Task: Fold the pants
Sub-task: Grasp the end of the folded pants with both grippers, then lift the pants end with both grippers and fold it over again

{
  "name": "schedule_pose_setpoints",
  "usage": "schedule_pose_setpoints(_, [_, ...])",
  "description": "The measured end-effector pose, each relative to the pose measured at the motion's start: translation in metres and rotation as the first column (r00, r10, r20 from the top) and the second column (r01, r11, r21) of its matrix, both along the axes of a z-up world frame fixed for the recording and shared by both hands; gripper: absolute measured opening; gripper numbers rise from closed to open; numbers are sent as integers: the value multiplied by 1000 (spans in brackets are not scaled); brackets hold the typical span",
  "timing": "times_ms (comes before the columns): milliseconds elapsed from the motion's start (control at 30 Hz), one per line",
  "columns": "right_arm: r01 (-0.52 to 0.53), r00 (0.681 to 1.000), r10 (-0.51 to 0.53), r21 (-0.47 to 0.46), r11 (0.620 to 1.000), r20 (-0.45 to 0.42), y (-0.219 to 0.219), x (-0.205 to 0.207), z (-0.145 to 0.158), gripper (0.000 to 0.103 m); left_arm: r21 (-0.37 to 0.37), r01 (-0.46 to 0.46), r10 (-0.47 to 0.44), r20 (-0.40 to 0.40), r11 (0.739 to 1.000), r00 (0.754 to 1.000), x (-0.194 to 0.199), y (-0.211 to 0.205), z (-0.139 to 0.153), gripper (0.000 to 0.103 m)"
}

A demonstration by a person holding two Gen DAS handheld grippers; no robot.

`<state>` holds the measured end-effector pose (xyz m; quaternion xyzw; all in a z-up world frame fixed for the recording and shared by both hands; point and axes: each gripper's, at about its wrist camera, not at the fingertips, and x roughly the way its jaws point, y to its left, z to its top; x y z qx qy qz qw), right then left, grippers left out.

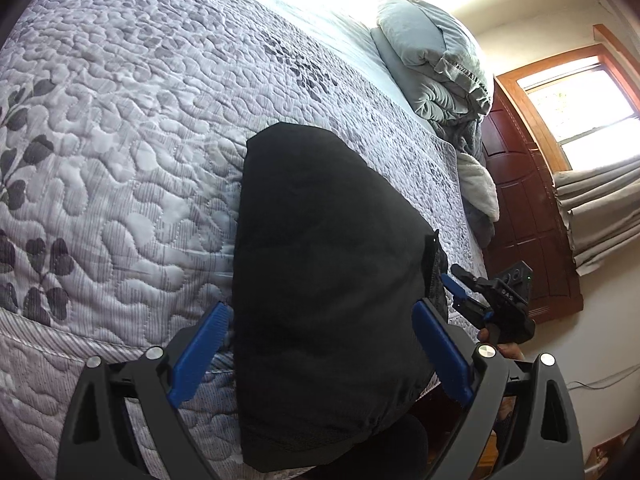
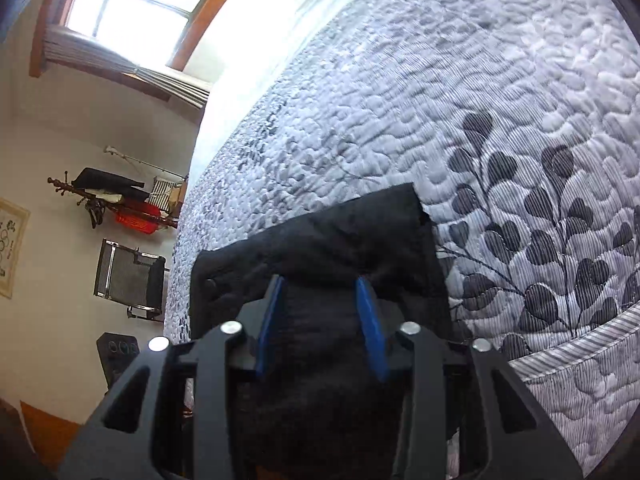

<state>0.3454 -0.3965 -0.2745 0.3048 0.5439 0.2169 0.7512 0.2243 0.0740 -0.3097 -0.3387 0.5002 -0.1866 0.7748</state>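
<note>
Black pants (image 1: pixel 328 280) lie folded on the quilted bed near its front edge, and show in the right wrist view (image 2: pixel 320 248) too. My left gripper (image 1: pixel 320 312) is open wide, its blue fingers (image 1: pixel 200 356) standing either side of the pants, above them. My right gripper (image 2: pixel 320 284) has its blue fingers (image 2: pixel 370 328) closed partway on a bunched edge of the pants. It also shows in the left wrist view (image 1: pixel 456 280) at the pants' right edge.
The grey leaf-patterned quilt (image 1: pixel 120 160) covers the bed. A pile of grey bedding (image 1: pixel 436 60) lies at the head, by a dark wooden headboard (image 1: pixel 524 216). A window (image 2: pixel 132 4), coat rack (image 2: pixel 120 200) and chair (image 2: pixel 128 276) stand beyond the bed.
</note>
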Motion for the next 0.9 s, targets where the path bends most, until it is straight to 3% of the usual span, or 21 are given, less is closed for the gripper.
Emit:
schedule_pose_setpoints(100, [1, 1000, -1, 59, 998, -14, -10, -2, -7, 19, -15, 22, -22, -28, 1000, 999, 11, 11, -6, 94])
schedule_pose_setpoints(133, [12, 1000, -11, 63, 998, -12, -16, -4, -5, 28, -25, 29, -30, -41, 999, 999, 16, 15, -8, 94])
schedule_pose_setpoints(167, [36, 999, -36, 24, 999, 4, -26, -8, -1, 59, -36, 33, -35, -51, 999, 998, 20, 20, -10, 94])
schedule_pose_setpoints(200, [54, 998, -54, 0, 999, 15, -35, -11, 1, 69, -55, 36, -39, -62, 998, 997, 25, 25, -12, 94])
schedule_pose_setpoints(267, [61, 998, -60, 27, 998, -33, -53, -15, -7, 70, -113, 40, -50, -90, 993, 995, 34, 34, -17, 94])
schedule_pose_setpoints(367, [60, 991, -44, 129, 990, -127, -73, -22, -19, 91, -192, 76, -99, -112, 978, 989, 45, 42, -24, 94])
schedule_pose_setpoints(567, [19, 982, 29, 245, 969, -188, -83, -33, -30, 97, -254, 141, -182, -146, 957, 972, 52, 39, -40, 95])
schedule_pose_setpoints(733, [-98, 963, 154, 244, 965, -223, -55, -41, -41, 99, -276, 180, -229, -157, 944, 961, 50, 29, -51, 95])
schedule_pose_setpoints(900, [-142, 952, 199, 238, 961, -235, -34, -41, -48, 100, -318, 140, -207, -186, 938, 961, 56, 32, -65, 95])
